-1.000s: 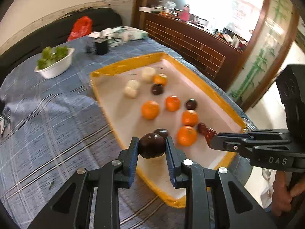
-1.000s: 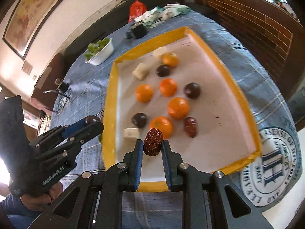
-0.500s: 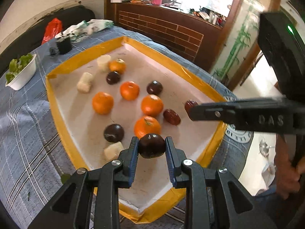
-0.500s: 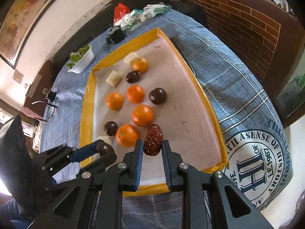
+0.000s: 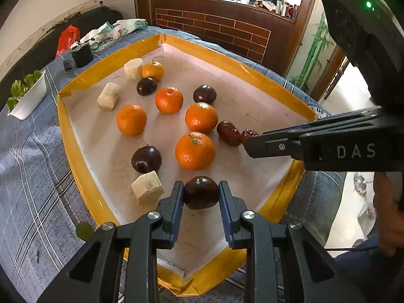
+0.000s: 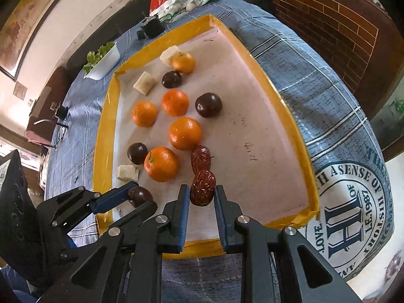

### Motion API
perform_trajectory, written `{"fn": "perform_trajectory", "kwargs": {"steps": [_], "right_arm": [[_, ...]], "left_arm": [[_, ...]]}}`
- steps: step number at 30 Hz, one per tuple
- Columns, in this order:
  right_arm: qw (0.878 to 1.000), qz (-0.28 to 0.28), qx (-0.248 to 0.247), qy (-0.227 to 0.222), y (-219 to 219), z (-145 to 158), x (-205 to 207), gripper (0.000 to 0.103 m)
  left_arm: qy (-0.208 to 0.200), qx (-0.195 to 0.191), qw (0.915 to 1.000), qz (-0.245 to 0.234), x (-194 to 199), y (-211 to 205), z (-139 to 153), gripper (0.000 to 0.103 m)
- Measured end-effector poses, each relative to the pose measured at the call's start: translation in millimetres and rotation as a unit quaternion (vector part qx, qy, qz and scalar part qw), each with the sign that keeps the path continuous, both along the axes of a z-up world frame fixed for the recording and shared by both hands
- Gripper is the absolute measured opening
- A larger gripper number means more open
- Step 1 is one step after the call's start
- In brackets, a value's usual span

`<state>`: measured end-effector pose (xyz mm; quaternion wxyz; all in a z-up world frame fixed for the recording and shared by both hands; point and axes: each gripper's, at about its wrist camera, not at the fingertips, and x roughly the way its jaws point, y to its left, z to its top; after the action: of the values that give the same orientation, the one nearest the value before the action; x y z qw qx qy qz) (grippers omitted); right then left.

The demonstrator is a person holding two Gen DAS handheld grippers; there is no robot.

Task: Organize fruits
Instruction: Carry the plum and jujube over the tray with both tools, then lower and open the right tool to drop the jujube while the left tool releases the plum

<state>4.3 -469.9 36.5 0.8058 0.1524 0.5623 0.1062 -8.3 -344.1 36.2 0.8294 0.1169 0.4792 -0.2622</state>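
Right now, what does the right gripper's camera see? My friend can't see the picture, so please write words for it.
The right gripper is shut on a wrinkly red date above the near end of a yellow-edged tray. On the tray lie five oranges, dark plums, pale chunks and another date. At lower left, the left gripper holds a dark plum.

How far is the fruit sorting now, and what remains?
Done: one red date lies on the tray. In hand: the left hand-held gripper holds a dark plum; the right hand-held gripper holds a second date. Left: oranges, plums and pale chunks lie mixed.
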Motion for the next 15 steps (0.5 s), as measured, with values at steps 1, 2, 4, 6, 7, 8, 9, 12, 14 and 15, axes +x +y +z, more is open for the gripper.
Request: {"fn": "perform_trajectory", "kwargs": {"steps": [1,2,4,6,7,8,9,12,14,15], "right_arm": [[1.000,0.001,0.000,0.001,1.1,-0.4,0.0,0.022],[1.000,0.002,-0.001,0.001,2.4,-0.7,0.4,0.022],[1.000,0.004,-0.003,0.003,4.2,-1.5,1.3,0.022],[1.000,0.006,-0.004,0.003,5.8,-1.4,1.0,0.022],[1.000,0.007,-0.004,0.004,6.8,-1.4,1.1,0.022],[1.000,0.008,-0.005,0.004,7.0,-1.2,0.3,0.022],[1.000,0.009,-0.005,0.005,7.7,-1.3,0.0,0.022],[1.000,0.012,-0.006,0.006,9.3,-1.5,-0.1,0.022],[1.000,0.014,-0.006,0.006,10.3,-1.8,-0.4,0.022],[1.000,0.015,-0.006,0.007,10.6,-1.9,-0.5,0.022]], "left_arm": [[-0.001,0.002,1.0000,0.000,-0.1,0.0,-0.5,0.027],[-0.002,0.004,1.0000,-0.001,-0.4,-0.1,-1.0,0.027],[-0.003,0.007,1.0000,-0.001,-0.7,0.0,-1.7,0.027],[-0.004,0.010,0.9999,0.000,-0.1,-0.1,-3.0,0.027],[-0.004,0.011,0.9999,0.000,0.3,-0.4,-3.4,0.027],[-0.004,0.012,0.9999,0.001,0.4,-0.2,-4.2,0.027],[-0.003,0.013,0.9999,0.001,0.6,0.0,-4.8,0.027],[-0.005,0.017,0.9998,0.001,0.3,-0.3,-5.5,0.027],[-0.006,0.019,0.9998,0.001,-0.1,-0.5,-6.0,0.027],[-0.007,0.021,0.9998,0.000,-0.3,-0.6,-6.3,0.027]]}}
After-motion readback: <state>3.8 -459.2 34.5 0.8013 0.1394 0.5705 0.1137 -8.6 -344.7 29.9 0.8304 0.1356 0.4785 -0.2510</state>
